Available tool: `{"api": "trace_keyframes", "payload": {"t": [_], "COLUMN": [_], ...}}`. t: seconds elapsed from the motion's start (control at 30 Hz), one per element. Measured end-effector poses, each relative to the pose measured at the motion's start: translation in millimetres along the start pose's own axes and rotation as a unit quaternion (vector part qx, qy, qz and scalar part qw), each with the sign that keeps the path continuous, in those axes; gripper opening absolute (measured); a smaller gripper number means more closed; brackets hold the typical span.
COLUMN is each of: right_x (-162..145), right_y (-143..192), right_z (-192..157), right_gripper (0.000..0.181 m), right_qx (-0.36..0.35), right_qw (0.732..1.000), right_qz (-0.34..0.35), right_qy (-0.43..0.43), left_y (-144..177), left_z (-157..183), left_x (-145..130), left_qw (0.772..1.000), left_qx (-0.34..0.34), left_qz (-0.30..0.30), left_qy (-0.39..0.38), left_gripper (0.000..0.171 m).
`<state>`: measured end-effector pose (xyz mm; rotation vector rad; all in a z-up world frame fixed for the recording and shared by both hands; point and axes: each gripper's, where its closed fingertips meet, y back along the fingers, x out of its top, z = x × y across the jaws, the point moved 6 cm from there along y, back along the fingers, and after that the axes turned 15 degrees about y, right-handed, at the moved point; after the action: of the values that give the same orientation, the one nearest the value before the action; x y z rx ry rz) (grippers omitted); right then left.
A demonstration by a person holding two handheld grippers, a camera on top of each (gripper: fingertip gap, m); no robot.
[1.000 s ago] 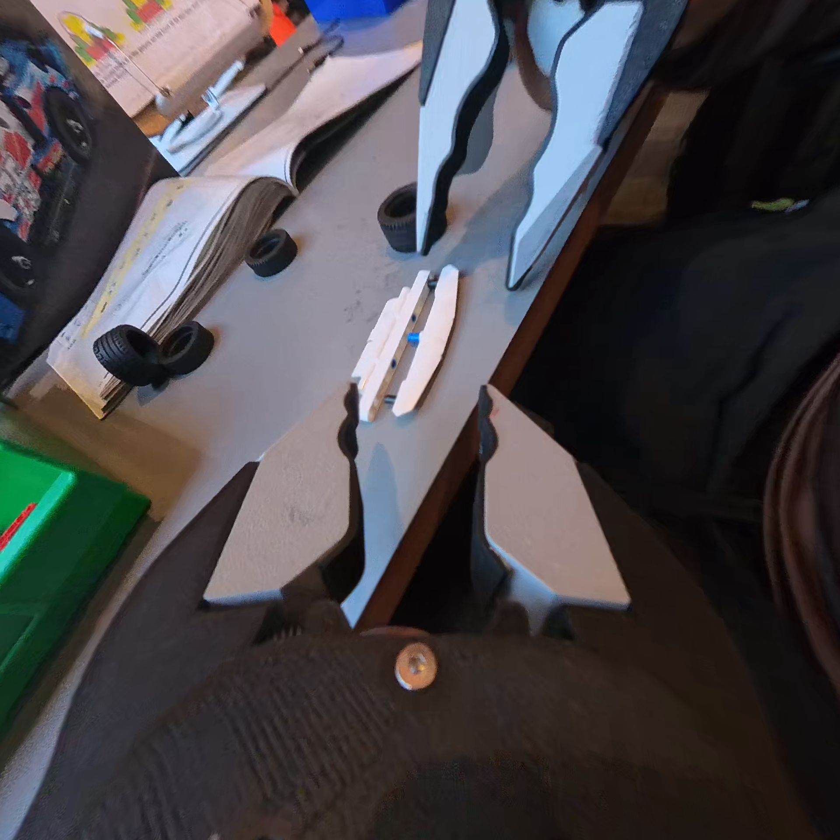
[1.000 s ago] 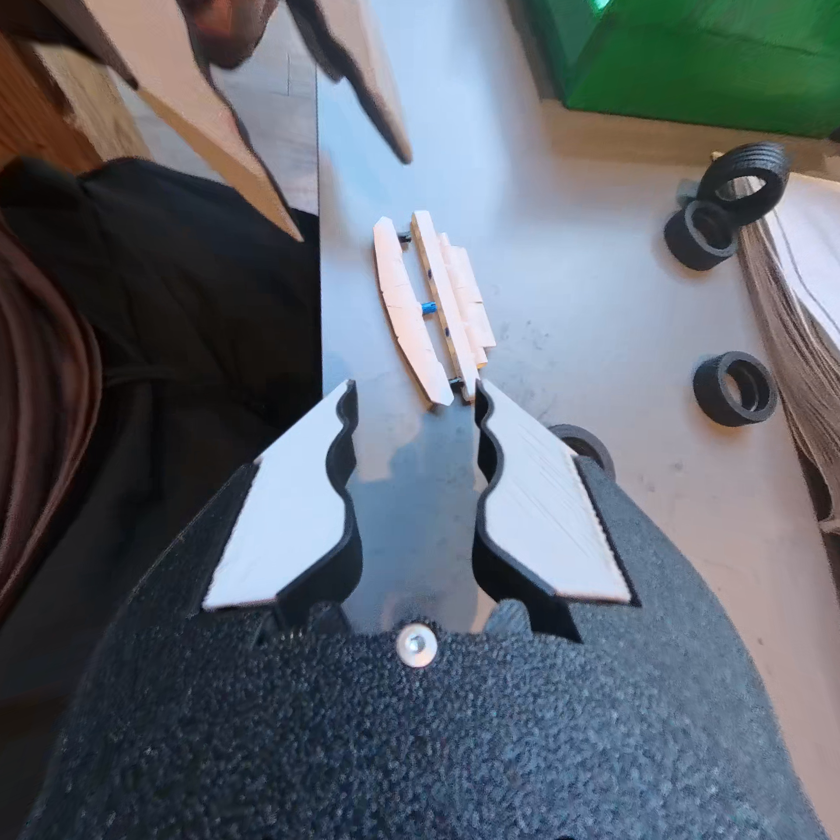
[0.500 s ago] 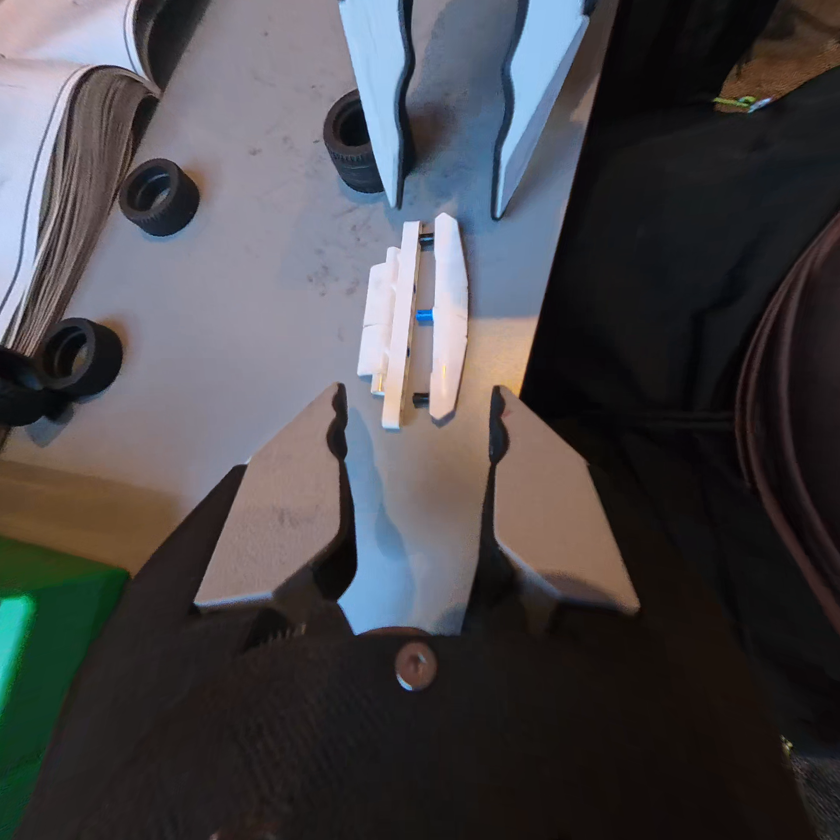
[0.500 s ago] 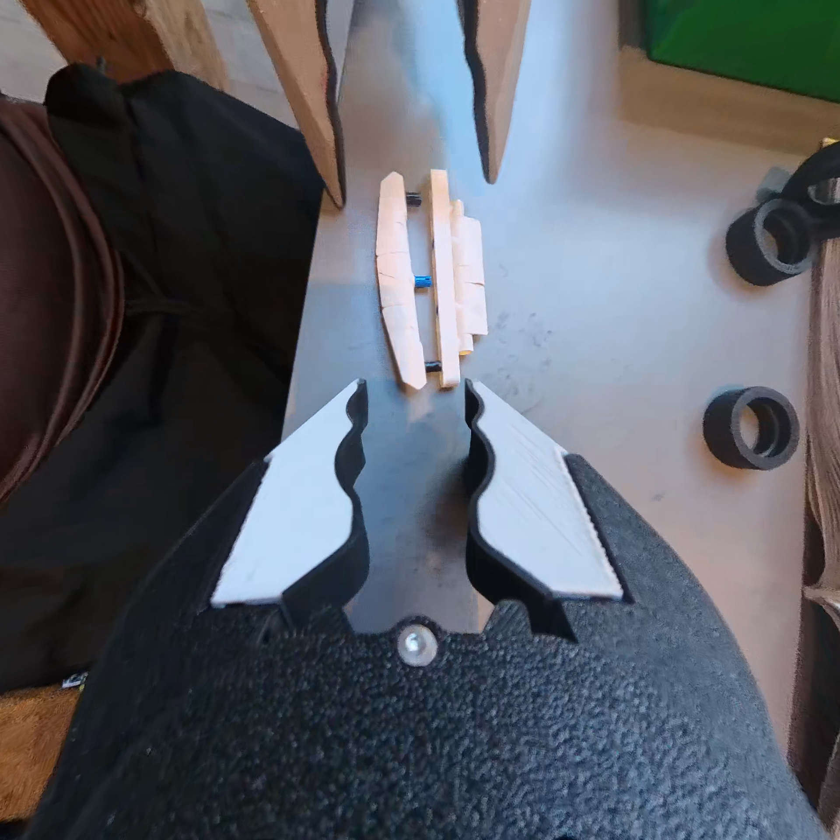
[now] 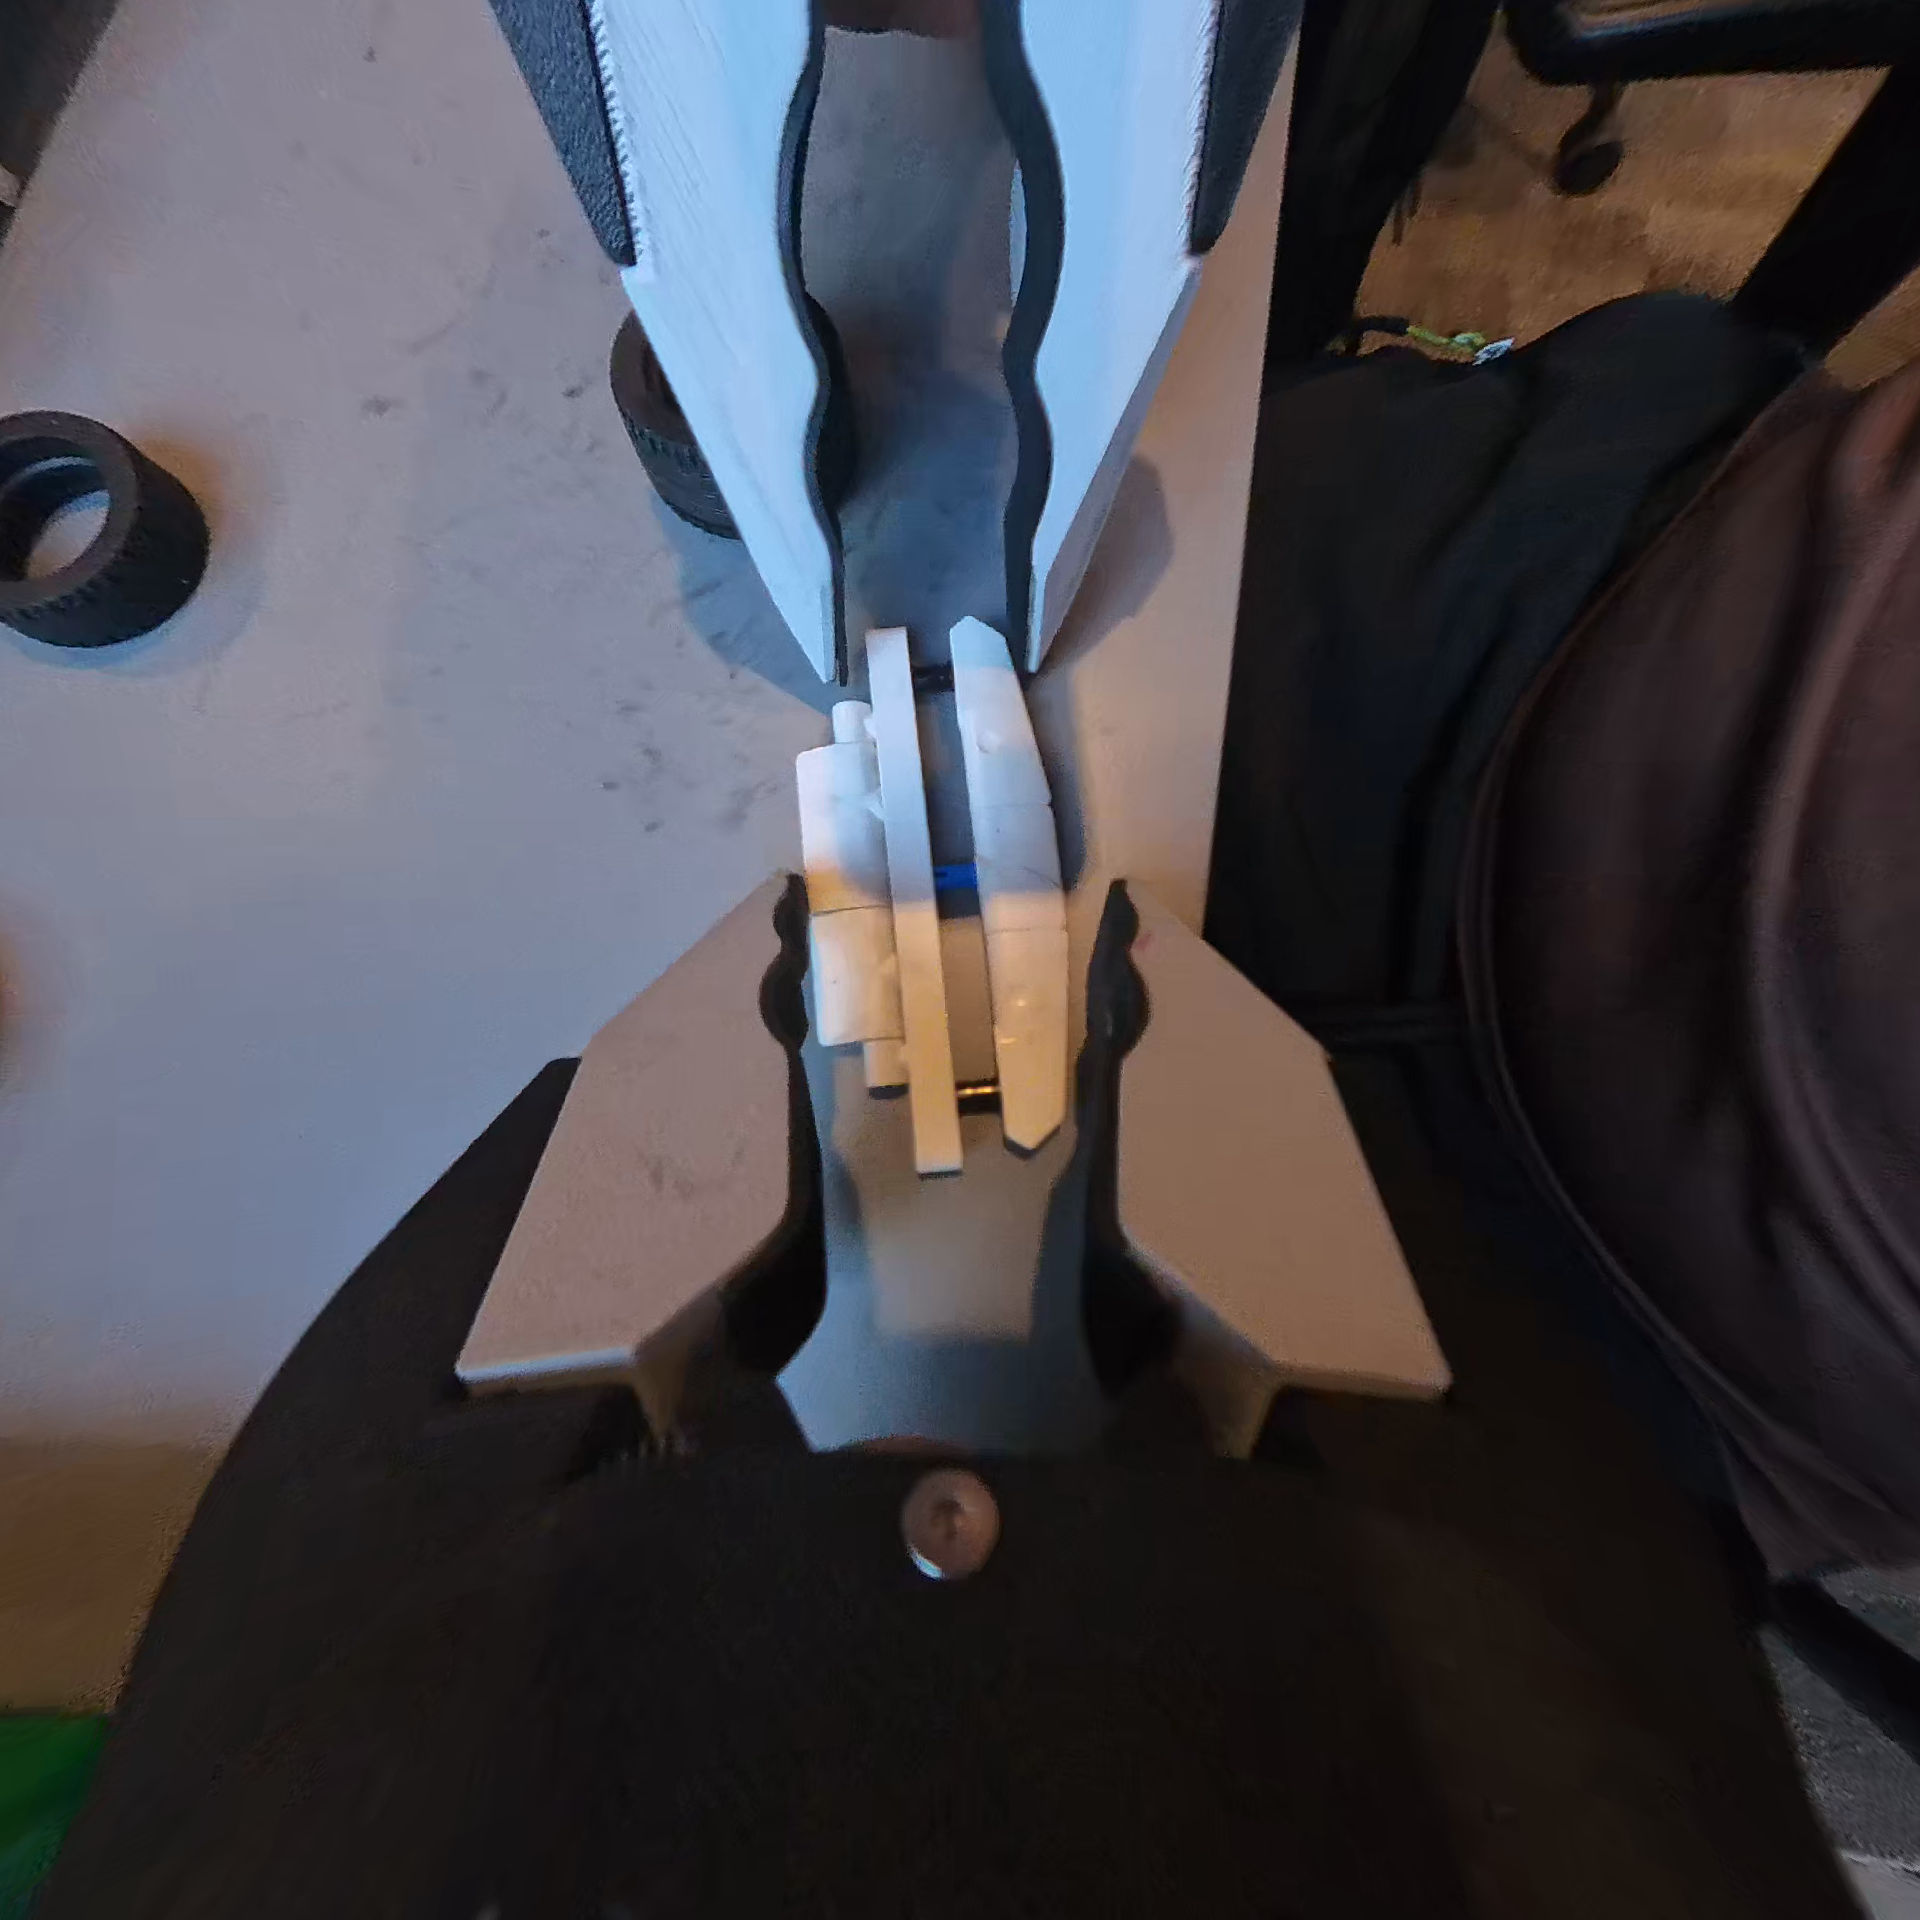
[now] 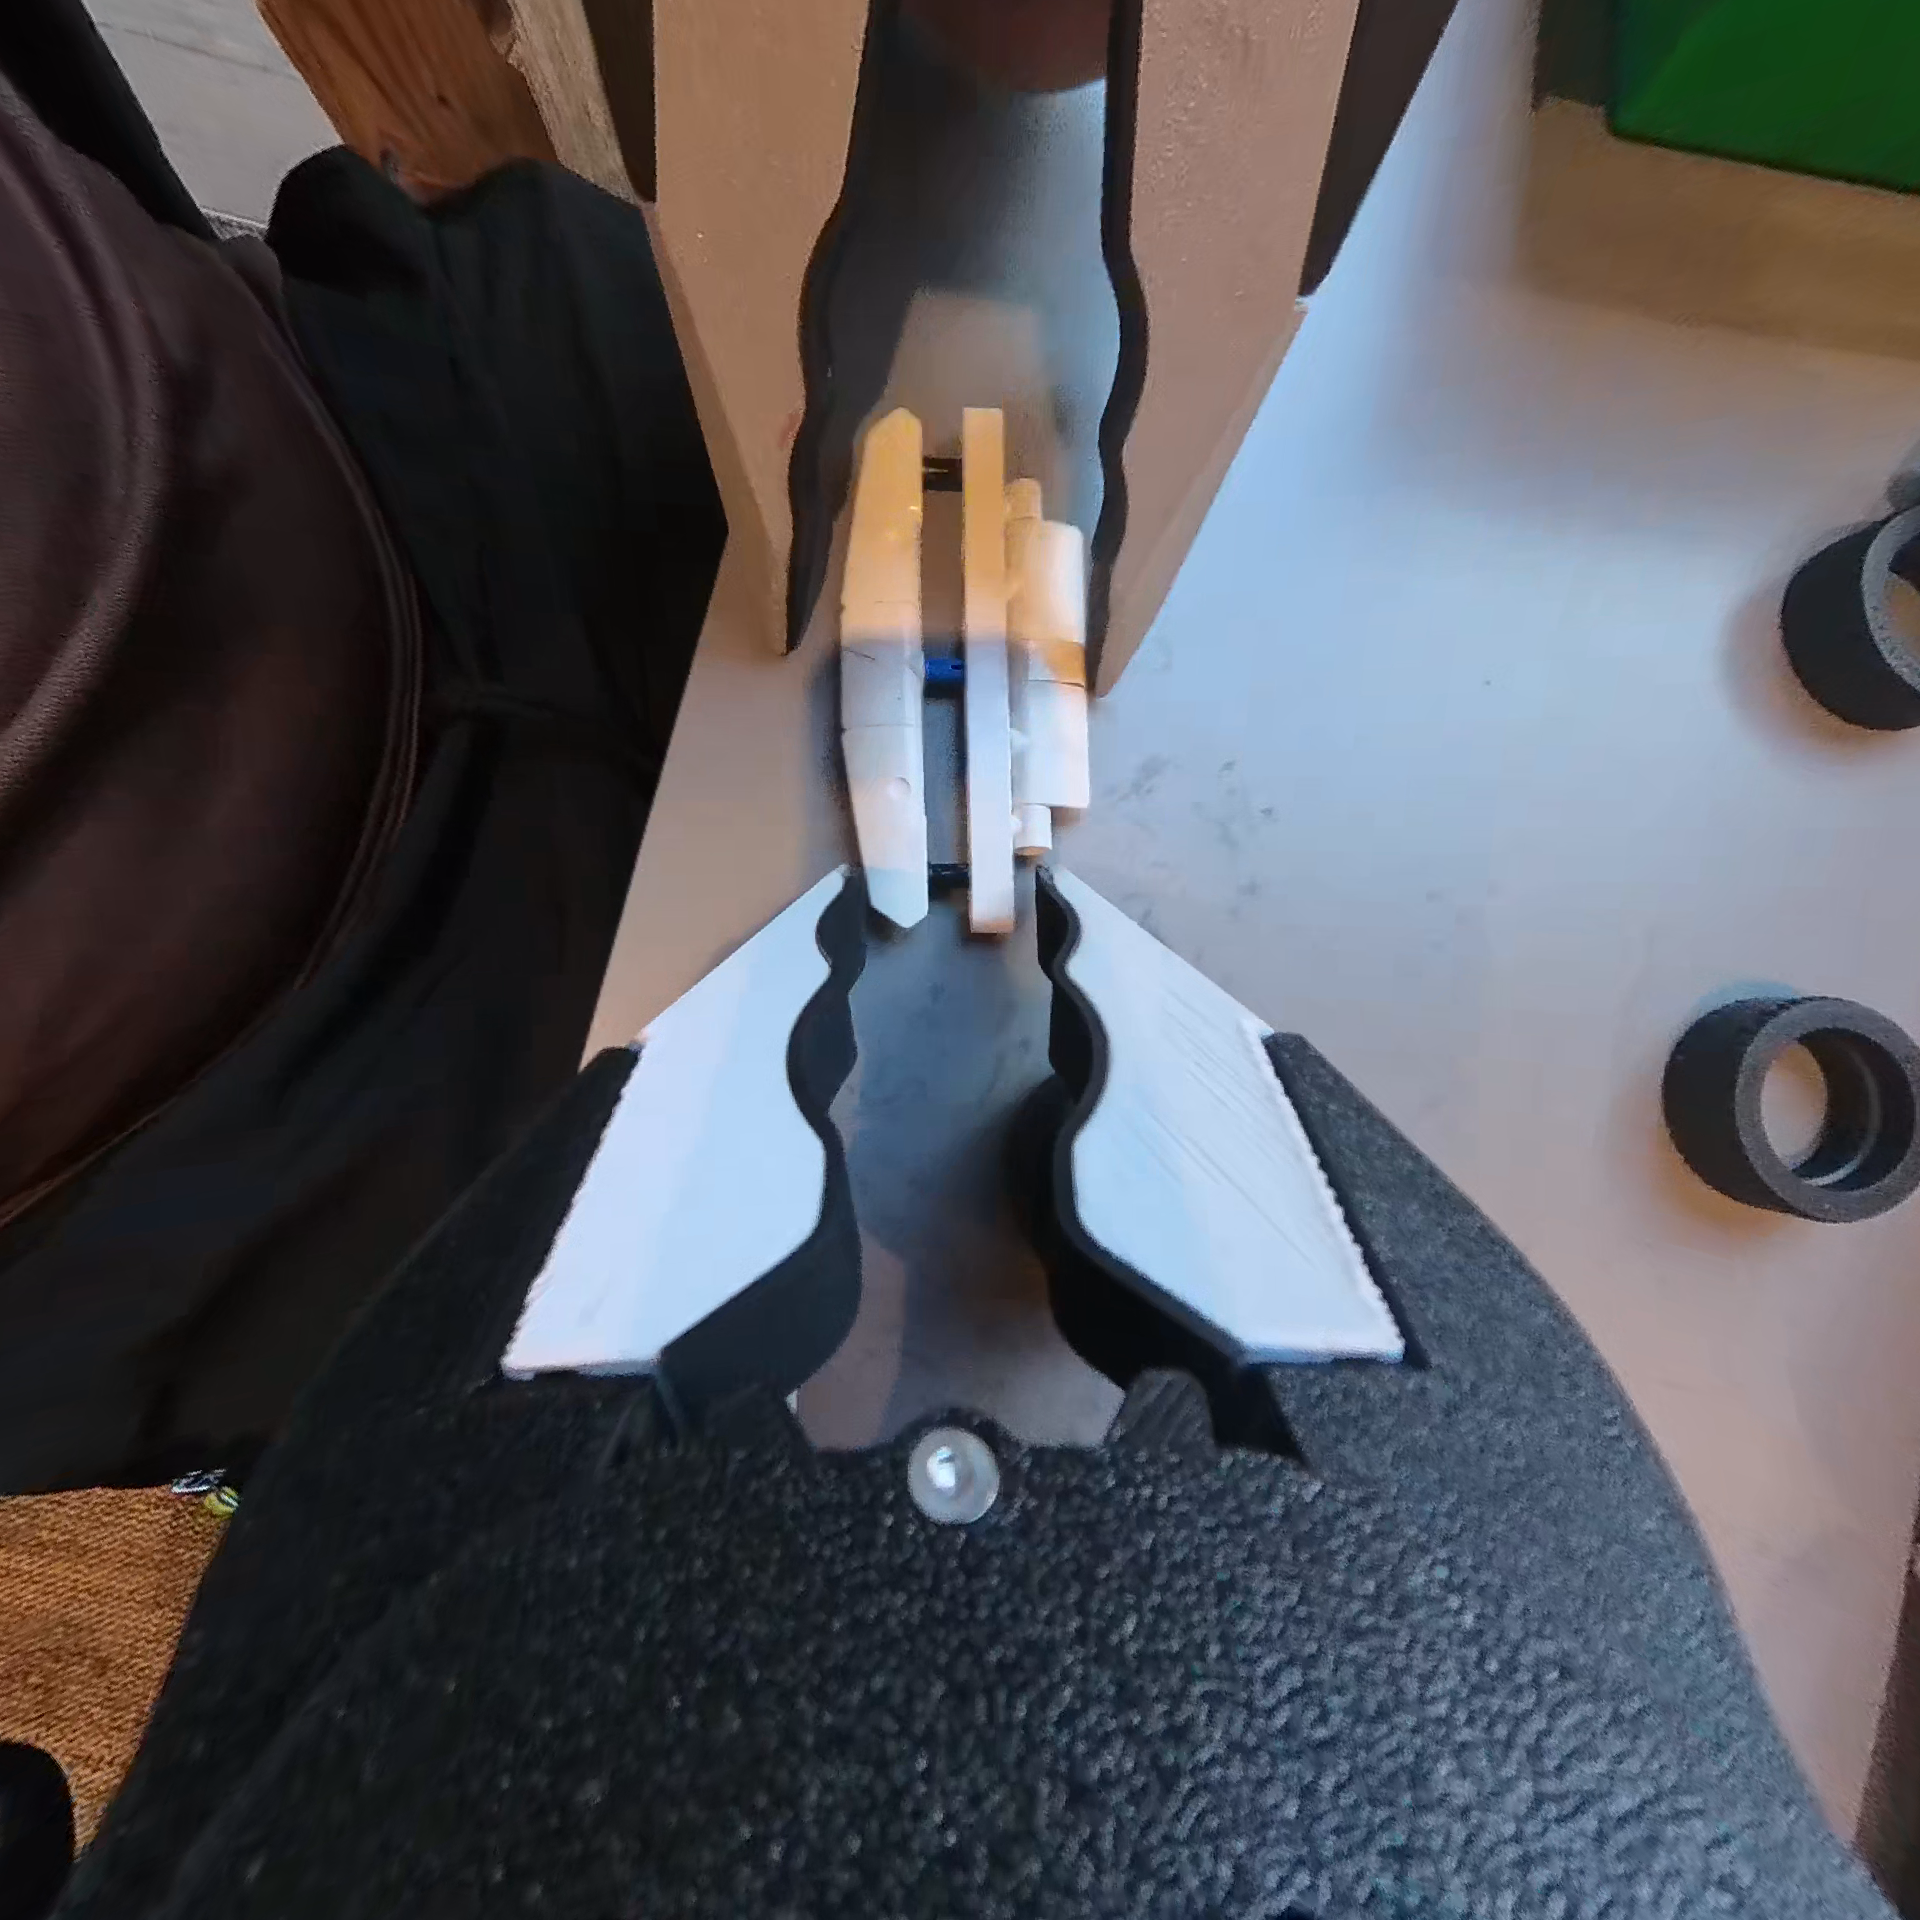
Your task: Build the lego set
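Observation:
A white lego assembly point(image 5: 920, 935), two long white strips joined by black and blue pins, lies flat on the grey table point(image 5: 312, 831) close to its edge. My left gripper point(image 5: 951, 894) is open, with its jaws on either side of the assembly's near half. My right gripper point(image 5: 930, 670) faces it, open, with its tips just at the assembly's far end. In the right wrist view the assembly point(image 6: 987, 675) runs from my right gripper point(image 6: 945, 878) into the open left gripper point(image 6: 948, 665). I cannot tell whether any finger touches it.
Black rubber tyres lie on the table: one point(image 5: 83, 540) at the left, one point(image 5: 665, 447) partly behind the right gripper's finger, two in the right wrist view point(image 6: 1808, 1112) point(image 6: 1860, 623). A green bin point(image 6: 1766, 73) stands beyond. Dark clothing point(image 5: 1558, 831) lies past the table edge. Tip to tip, the grippers are about 4 cm apart.
Both grippers have moved in towards the assembly from opposite ends. The left one now straddles its near half; the right one's tips have reached its other end. The assembly has not moved.

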<state>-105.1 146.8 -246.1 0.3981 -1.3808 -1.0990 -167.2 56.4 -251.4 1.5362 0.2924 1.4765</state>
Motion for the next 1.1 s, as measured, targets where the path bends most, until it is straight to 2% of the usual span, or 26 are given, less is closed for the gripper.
{"api": "trace_keyframes", "payload": {"t": [0.03, 0.27, 0.37, 0.8, 1.1], "right_x": [0, -1, -2, 1, 4], "right_y": [0, 1, 1, -2, -4], "right_z": [0, -1, -1, 0, 10], "right_gripper": [0.032, 0.03, 0.028, 0.027, 0.027], "right_qx": [0.0, -0.008, -0.011, 0.007, 0.107], "right_qw": [1.0, 1.0, 1.0, 1.0, 0.992], "right_qz": [0.001, -0.005, -0.005, -0.011, -0.042], "right_qy": [0.0, 0.01, 0.01, -0.004, -0.06], "left_y": [0, -1, -1, -1, -1], "left_z": [0, -2, -4, -4, -5], "left_x": [0, 0, 0, -1, -1], "left_qw": [1.0, 1.0, 1.0, 0.999, 0.999], "left_qx": [-0.006, -0.011, -0.01, -0.007, -0.004], "left_qz": [0.007, 0.019, 0.027, 0.031, 0.033], "left_qy": [0.002, -0.004, 0.0, 0.001, 0.009], "left_gripper": [0.055, 0.053, 0.046, 0.046, 0.045]}}
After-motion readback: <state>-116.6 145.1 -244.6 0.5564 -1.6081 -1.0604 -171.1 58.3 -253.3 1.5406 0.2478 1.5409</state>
